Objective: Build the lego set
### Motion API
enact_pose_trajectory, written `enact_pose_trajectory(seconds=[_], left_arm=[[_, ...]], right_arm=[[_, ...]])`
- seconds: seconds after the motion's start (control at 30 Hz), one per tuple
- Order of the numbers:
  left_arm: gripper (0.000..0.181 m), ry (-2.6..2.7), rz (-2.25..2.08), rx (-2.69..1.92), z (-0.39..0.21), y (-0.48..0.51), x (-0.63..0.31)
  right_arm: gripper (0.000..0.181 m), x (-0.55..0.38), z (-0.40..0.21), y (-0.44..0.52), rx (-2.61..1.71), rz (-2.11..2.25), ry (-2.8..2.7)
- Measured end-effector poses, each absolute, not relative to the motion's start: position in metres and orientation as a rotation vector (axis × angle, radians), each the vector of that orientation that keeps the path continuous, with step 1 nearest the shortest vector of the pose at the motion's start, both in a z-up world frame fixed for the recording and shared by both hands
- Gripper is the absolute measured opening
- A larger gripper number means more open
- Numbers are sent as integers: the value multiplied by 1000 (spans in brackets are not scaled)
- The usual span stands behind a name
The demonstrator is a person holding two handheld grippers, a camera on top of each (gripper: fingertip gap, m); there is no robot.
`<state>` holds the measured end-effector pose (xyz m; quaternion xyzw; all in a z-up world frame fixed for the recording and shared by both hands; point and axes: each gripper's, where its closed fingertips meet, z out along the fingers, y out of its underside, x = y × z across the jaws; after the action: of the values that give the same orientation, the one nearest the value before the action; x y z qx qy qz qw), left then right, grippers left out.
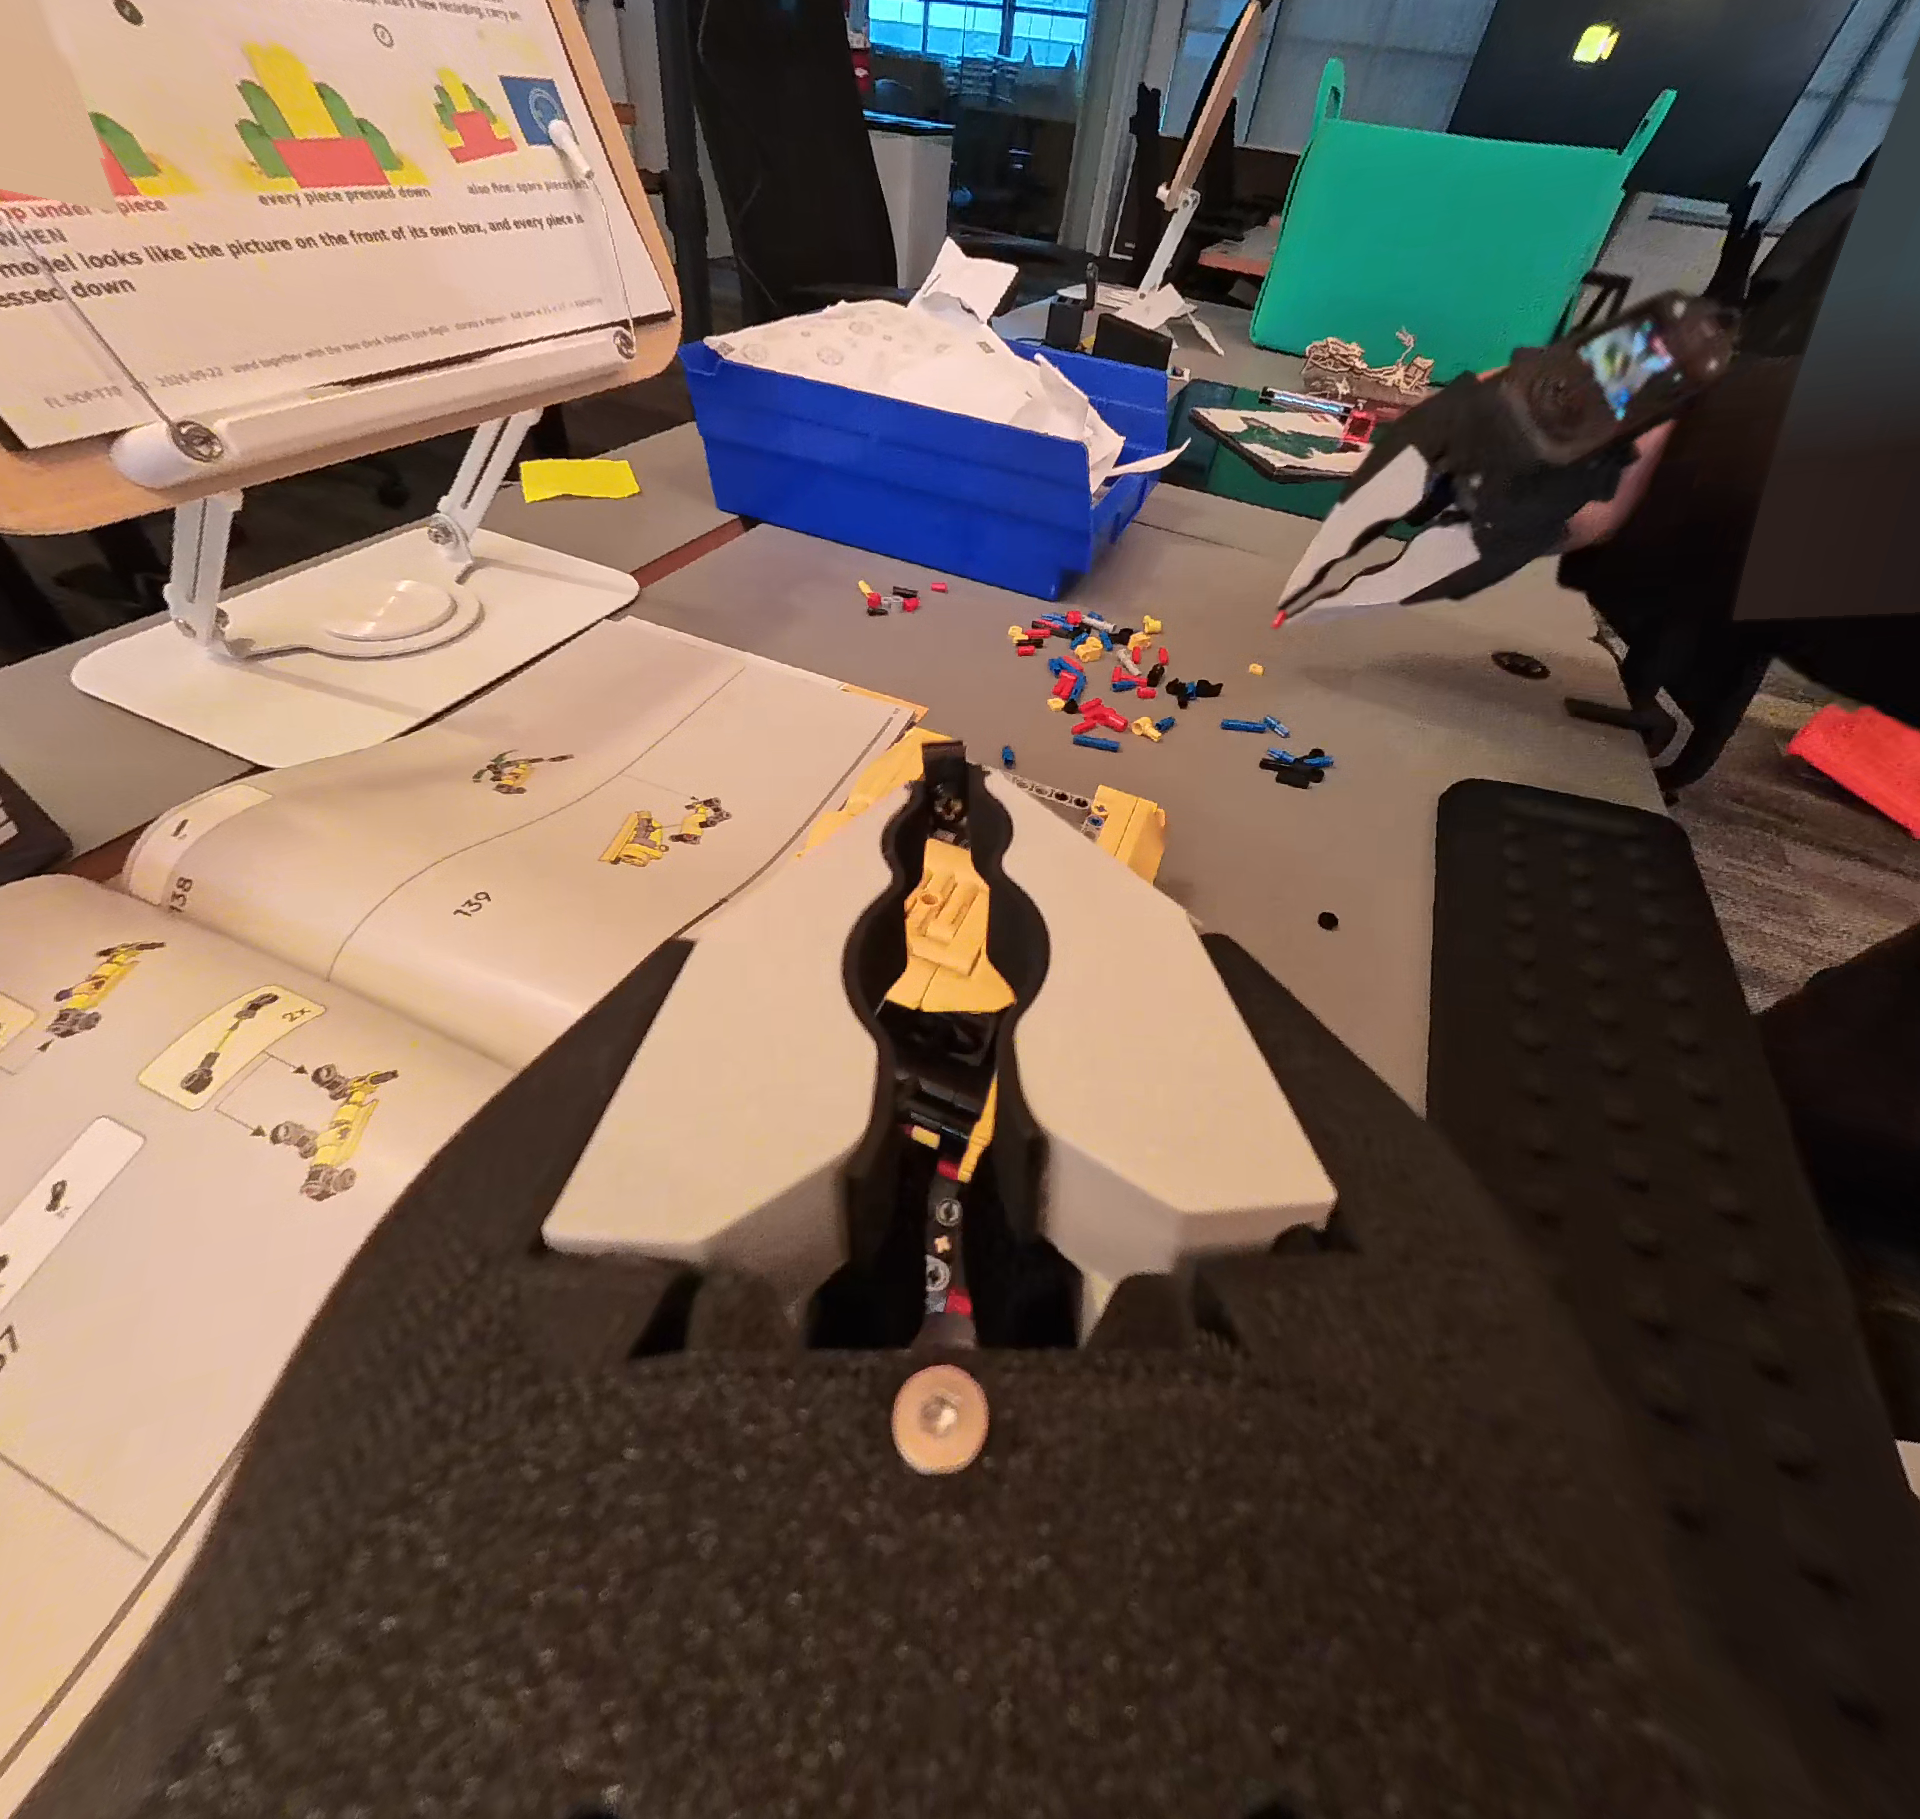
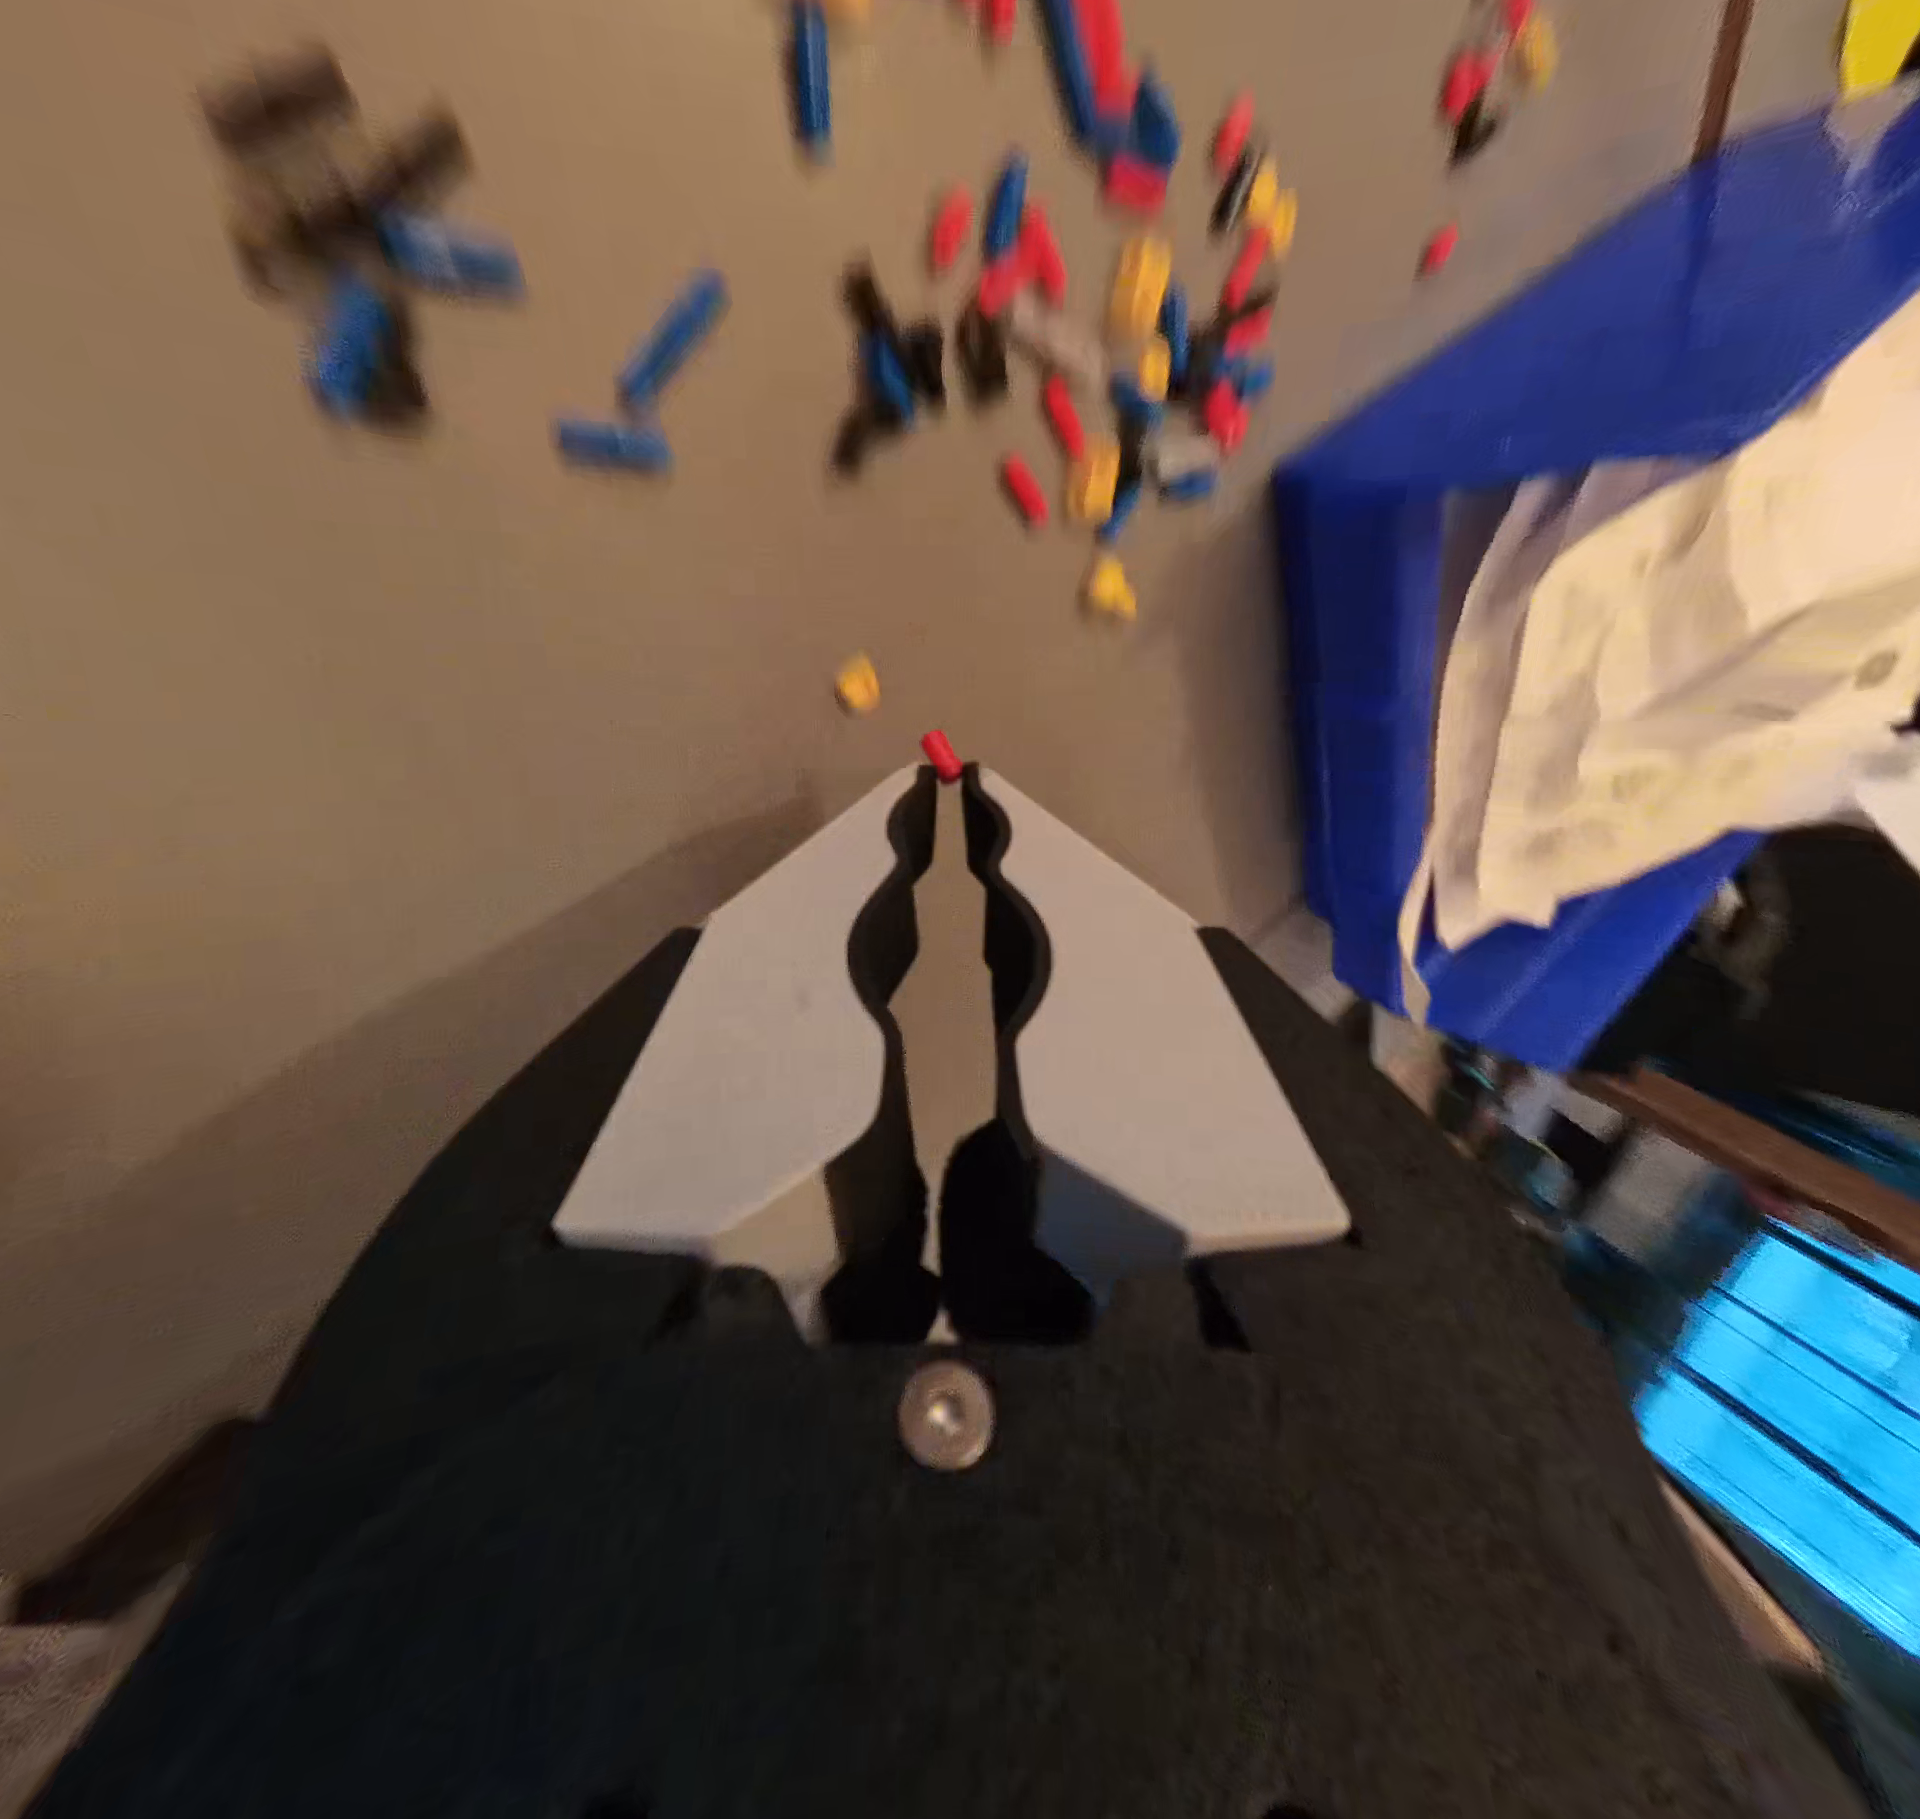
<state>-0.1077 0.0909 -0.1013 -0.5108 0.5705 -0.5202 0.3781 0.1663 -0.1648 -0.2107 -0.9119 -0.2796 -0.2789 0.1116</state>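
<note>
Grey surface (image 1: 1382,730) carries an open instruction booklet (image 1: 436,896), a blue bin (image 1: 914,481) and scattered loose pieces (image 1: 1112,678). Left tool (image 1: 951,782) is clamped on the yellow-black lego model (image 1: 951,922) beside the booklet. Right tool (image 2: 943,777), above the surface near the bin, pinches a small red pin (image 2: 940,754) at its tips.
</note>
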Motion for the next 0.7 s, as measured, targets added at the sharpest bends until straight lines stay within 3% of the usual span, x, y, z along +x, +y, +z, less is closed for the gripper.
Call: enact_pose_trajectory(seconds=[0.17, 0.7], left_arm=[[7, 1463, -1308, -1308, -104, 92, -106], [7, 1457, -1321, -1344, -109, 95, -104]], right_arm=[[4, 210, -222, -201, -2714, -1152, -1054], [4, 211, -236, -212, -2733, -1195, -1265]])
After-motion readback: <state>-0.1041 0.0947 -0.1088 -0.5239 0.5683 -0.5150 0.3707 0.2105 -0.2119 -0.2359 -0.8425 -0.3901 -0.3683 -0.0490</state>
